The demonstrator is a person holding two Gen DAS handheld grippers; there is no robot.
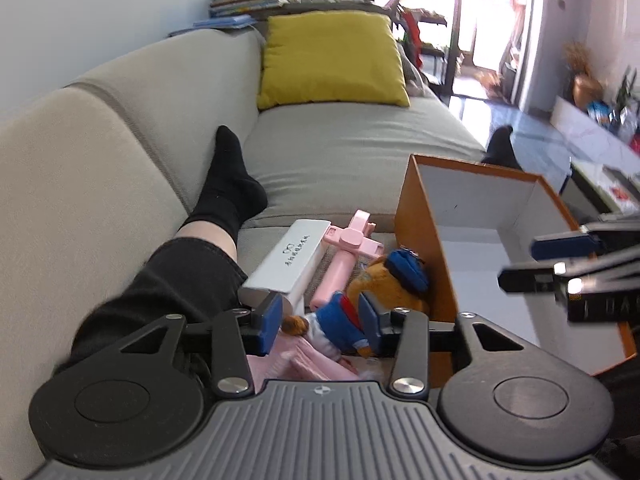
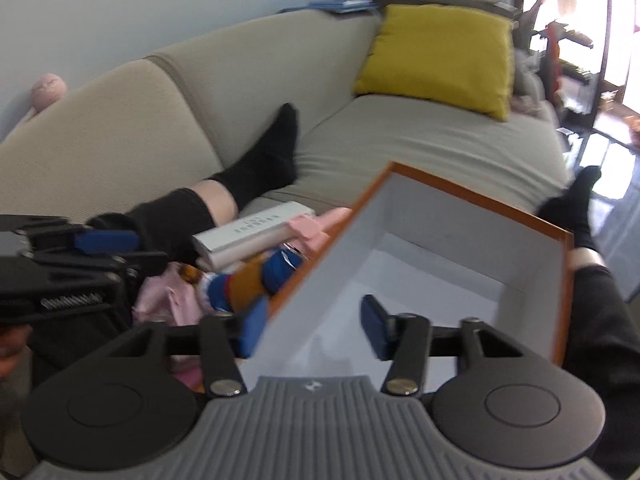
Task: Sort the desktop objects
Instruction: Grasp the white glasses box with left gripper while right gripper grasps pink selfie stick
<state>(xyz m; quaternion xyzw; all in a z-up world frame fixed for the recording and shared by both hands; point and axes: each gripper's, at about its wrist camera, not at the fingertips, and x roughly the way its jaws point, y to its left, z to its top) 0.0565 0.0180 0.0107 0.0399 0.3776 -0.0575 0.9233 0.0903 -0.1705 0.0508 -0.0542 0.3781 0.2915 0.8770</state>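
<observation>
An open box [image 1: 424, 240], orange outside and white inside, stands on the sofa seat. Beside its left wall lie a brown plush toy [image 1: 400, 280] in blue clothes and cap, a long white case [image 1: 288, 260], a pink folding stick [image 1: 348, 240] and some pink cloth [image 1: 288, 356]. My left gripper [image 1: 318, 322] hangs over the toy's blue body, which lies between its blue pads; I see no firm press. My right gripper [image 2: 314, 328] straddles the near wall of the box [image 2: 460, 208], one finger outside and one inside, apart from the thin wall. The toy [image 2: 248, 280] shows left of it.
A person's legs in black trousers and socks [image 1: 228, 184] lie on the grey sofa [image 1: 360, 152], one on each side of the box. A yellow cushion [image 1: 332, 60] leans at the sofa's far end. Books [image 1: 244, 0] are stacked behind. A low white table [image 1: 592, 140] stands at the right.
</observation>
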